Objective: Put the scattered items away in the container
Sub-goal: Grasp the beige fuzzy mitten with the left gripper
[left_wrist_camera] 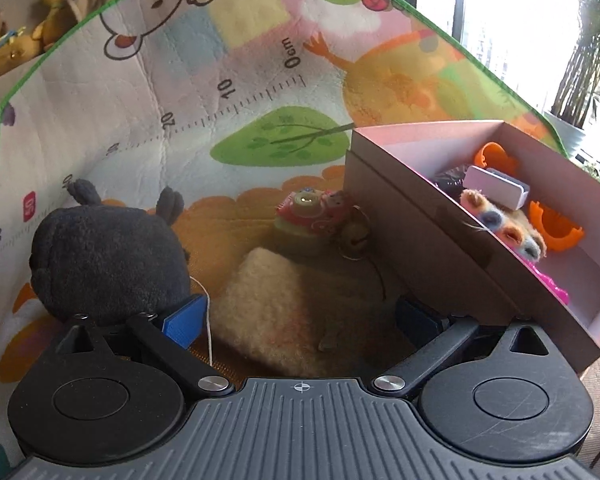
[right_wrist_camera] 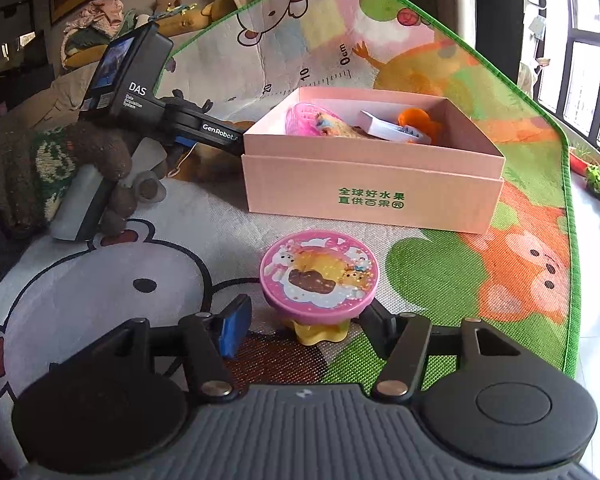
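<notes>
On the play mat (right_wrist_camera: 440, 272), just in front of the pink box (right_wrist_camera: 374, 190), stands a pink round toy table (right_wrist_camera: 318, 276) on a yellow base, between the spread fingers of the right gripper (right_wrist_camera: 304, 320), neither pad touching it. Inside the box lie an orange toy (right_wrist_camera: 418, 118), a white case (right_wrist_camera: 388, 126) and a pink basket (right_wrist_camera: 300, 118). Beside the box, the left gripper (left_wrist_camera: 296, 320) stands wide over a cream fuzzy pouch (left_wrist_camera: 268, 300), with a black plush (left_wrist_camera: 108, 256) touching its left finger

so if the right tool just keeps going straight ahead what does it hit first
Most likely the pink toy table, sitting between the open right tool fingers. Beyond it stands the pink box; how far off is hard to judge.
</notes>
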{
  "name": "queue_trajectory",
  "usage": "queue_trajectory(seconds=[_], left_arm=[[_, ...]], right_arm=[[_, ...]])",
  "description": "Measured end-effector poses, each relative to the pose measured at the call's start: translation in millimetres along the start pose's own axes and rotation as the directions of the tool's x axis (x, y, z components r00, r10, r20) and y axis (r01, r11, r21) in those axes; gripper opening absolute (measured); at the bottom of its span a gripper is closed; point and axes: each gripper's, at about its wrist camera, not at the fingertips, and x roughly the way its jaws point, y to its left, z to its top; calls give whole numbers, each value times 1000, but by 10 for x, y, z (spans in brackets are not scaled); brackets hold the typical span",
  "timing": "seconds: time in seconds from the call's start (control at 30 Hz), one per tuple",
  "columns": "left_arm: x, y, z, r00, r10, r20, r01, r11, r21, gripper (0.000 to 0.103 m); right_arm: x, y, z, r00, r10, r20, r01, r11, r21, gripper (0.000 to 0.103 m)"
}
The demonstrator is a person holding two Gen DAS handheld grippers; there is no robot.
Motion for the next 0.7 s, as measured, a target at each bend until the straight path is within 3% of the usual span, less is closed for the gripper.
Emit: queue_trajectory(seconds=[0.2, 0.27, 0.3, 0.33, 0.47, 0.57, 0.63, 0.7], left_arm=[[-141, 12, -90, 1000, -10, 19, 9, 997, 70, 77], [-255, -4, -156, 1000, -12, 19, 10, 995, 100, 64], [-330, -18, -199, 1000, -26, 15, 24, 993, 113, 53], [-414, -41, -249, 999, -44, 6, 43, 991, 125, 52], [-812, -231, -565, 986, -161, -35, 165, 966, 200, 52], [-1107, -415, -822, 957, -280, -82, 291, 926, 242, 55], [-1280, -533, -960, 935, -339, -103, 354, 897, 266, 66], [-1404, -616, -1048, 927, -362, -97, 375, 883, 284, 81]], right_arm=[[-2, -20, 1, 1000, 6, 5, -6, 1000, 13, 60], [-3, -24, 1, 1000, 3, 6, -3, 1000, 18, 60], [-6, -30, 0, 1000, 2, 7, -2, 1000, 22, 60], [-11, -35, -2, 1000, 0, 8, 0, 1000, 27, 60], [-11, -37, -3, 1000, -4, 8, 4, 1000, 28, 60], [-17, -36, -2, 1000, -6, 5, 6, 1000, 23, 61], [-27, -59, 9, 1000, -7, 0, 7, 999, 33, 70], [-62, -108, 31, 1000, -7, 1, 7, 999, 52, 76]])
